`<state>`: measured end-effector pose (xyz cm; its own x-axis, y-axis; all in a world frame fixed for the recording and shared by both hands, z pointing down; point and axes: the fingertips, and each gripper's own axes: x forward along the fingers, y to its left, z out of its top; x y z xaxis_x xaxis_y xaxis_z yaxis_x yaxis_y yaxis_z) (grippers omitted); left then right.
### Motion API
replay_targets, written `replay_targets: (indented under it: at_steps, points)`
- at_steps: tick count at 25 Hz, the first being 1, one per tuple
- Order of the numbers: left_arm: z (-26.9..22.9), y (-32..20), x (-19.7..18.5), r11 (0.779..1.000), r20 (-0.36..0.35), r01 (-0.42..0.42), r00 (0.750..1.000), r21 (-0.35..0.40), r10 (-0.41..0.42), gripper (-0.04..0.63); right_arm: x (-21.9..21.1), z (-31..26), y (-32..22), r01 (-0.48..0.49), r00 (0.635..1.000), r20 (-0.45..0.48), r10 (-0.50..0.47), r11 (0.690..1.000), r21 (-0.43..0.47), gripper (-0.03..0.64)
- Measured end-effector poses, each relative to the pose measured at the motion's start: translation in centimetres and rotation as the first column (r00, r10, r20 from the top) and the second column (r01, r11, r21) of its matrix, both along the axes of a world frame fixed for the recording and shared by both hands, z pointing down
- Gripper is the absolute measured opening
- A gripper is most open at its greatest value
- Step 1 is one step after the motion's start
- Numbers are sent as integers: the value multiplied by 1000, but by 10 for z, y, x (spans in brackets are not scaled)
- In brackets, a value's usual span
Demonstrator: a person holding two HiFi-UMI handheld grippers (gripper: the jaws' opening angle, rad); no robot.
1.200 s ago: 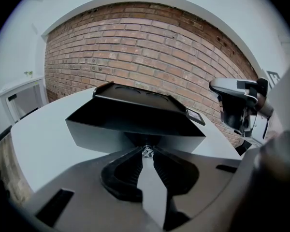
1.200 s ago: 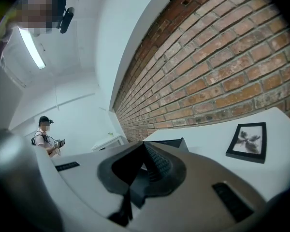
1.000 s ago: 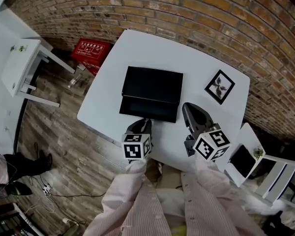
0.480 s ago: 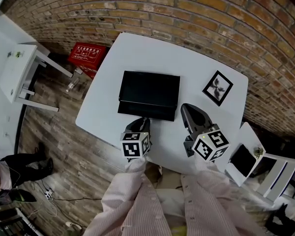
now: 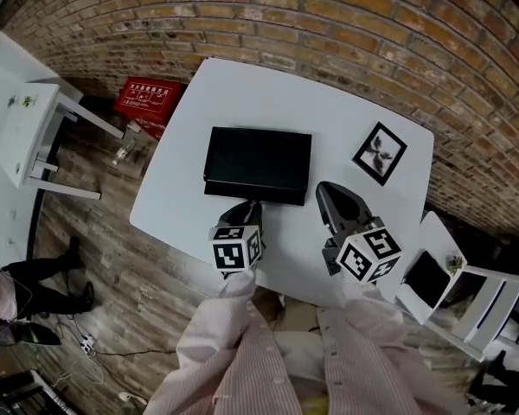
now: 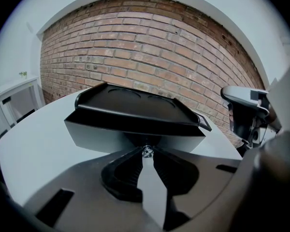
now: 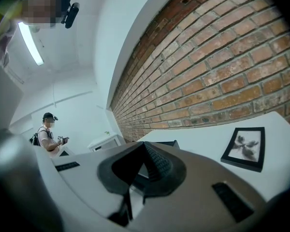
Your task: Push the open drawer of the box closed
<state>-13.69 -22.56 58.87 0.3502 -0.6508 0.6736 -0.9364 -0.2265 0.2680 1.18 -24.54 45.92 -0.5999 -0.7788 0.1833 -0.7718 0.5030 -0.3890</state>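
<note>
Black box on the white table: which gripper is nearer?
Left. The left gripper pinches the small silver knob on the black box's drawer; right gripper hangs apart, off its right front corner.

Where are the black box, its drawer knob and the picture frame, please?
black box (image 5: 258,154), head view, its top.
drawer knob (image 6: 146,152), left gripper view, shiny head.
picture frame (image 5: 380,153), head view, the picture's centre.

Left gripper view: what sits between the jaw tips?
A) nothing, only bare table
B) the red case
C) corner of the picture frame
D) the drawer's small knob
D: in the left gripper view the left gripper has its two tips pinched on the small shiny knob, which sits on the drawer front of the black box.
</note>
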Motion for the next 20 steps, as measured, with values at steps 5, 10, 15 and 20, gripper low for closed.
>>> replay_targets:
  at_steps: [5, 10, 15, 20]
  points:
    - [0, -8, 1, 1000, 4, 2, 1000, -2, -2, 64, 2, 3, 0, 3, 1000, -17, -3, 1000, -1, 3]
    - [0, -15, 2, 1000, 0, 4, 1000, -4, -4, 64, 2, 4, 0, 2, 1000, -17, -2, 1000, -5, 3]
    - [0, -21, 2, 1000, -1, 6, 1000, -1, -6, 64, 4, 5, -2, -4, 1000, -17, 4, 1000, -7, 3]
    - [-1, -25, 4, 1000, -3, 8, 1000, -3, -8, 64, 8, 6, -4, -10, 1000, -17, 10, 1000, -10, 3]
